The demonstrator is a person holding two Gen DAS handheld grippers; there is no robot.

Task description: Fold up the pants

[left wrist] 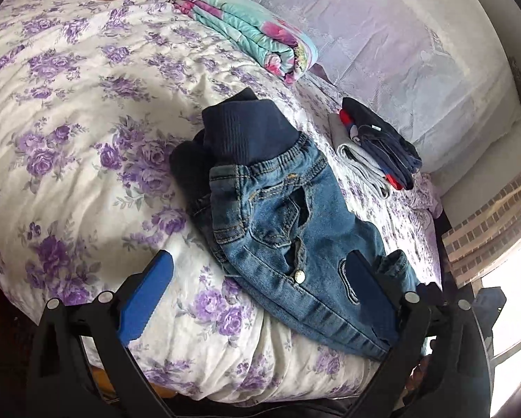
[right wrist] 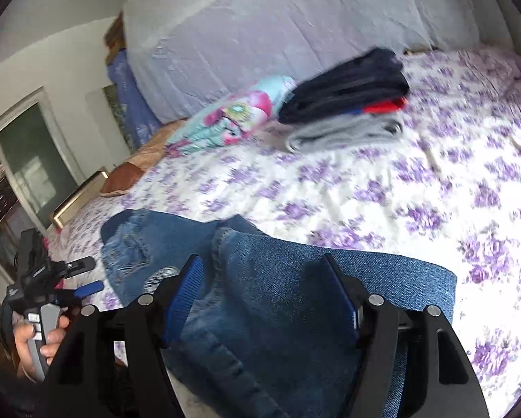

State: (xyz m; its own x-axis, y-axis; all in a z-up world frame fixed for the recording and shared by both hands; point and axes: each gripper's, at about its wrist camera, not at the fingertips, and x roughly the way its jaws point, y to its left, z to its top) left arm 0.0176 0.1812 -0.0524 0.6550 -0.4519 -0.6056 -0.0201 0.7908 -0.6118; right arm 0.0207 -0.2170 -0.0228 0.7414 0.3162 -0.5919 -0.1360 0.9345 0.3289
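Small blue jeans with a dark ribbed waistband lie crumpled on the floral bed cover. My left gripper is open just above them, its right finger over the leg cuff, its left finger over bare cover. In the right wrist view my right gripper is open, its blue fingers straddling a denim leg that passes between them. The left gripper and the hand that holds it show at the left edge there.
A stack of folded clothes, dark navy on grey, lies further back. A folded teal floral blanket lies by the lilac headboard. The bed's edge is at the right, by a brick wall.
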